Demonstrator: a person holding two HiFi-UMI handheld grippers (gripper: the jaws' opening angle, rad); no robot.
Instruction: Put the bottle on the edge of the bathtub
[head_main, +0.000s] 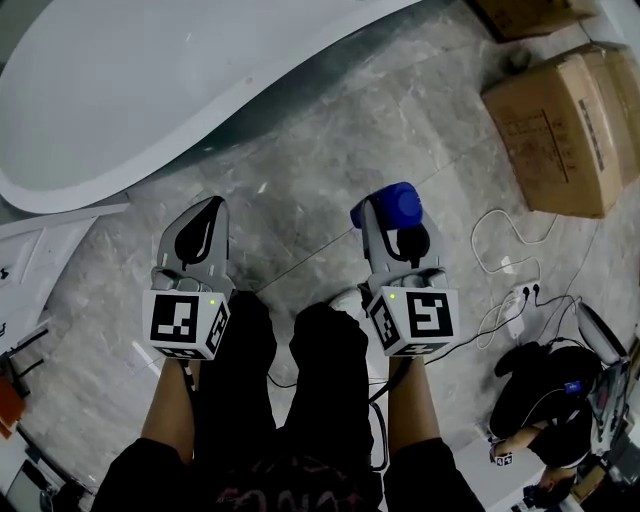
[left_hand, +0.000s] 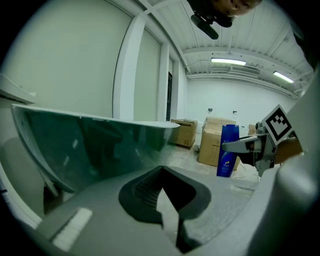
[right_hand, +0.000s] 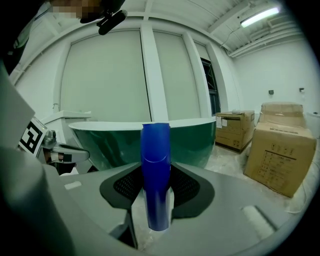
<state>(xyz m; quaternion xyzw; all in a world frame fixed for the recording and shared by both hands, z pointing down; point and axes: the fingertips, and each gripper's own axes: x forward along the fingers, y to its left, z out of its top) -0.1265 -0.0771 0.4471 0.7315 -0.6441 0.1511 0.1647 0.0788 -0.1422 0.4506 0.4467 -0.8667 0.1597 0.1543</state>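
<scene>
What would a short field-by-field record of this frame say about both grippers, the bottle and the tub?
bottle: blue, upright, held off the floor
right gripper: shut on the bottle
left gripper: jaws together, nothing between them
bathtub: white inside, green outside, ahead of the person
task state: bottle not yet on the tub's edge
surroundings: cardboard boxes on the grey stone floor, to the right

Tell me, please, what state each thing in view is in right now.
Bottle: upright, clamped between the jaws, not yet on the tub.
Right gripper: shut on the bottle.
Left gripper: shut, holding nothing.
Bathtub: standing on the floor, no bottle on the rim that shows.
Cardboard box: closed, on the floor.
</scene>
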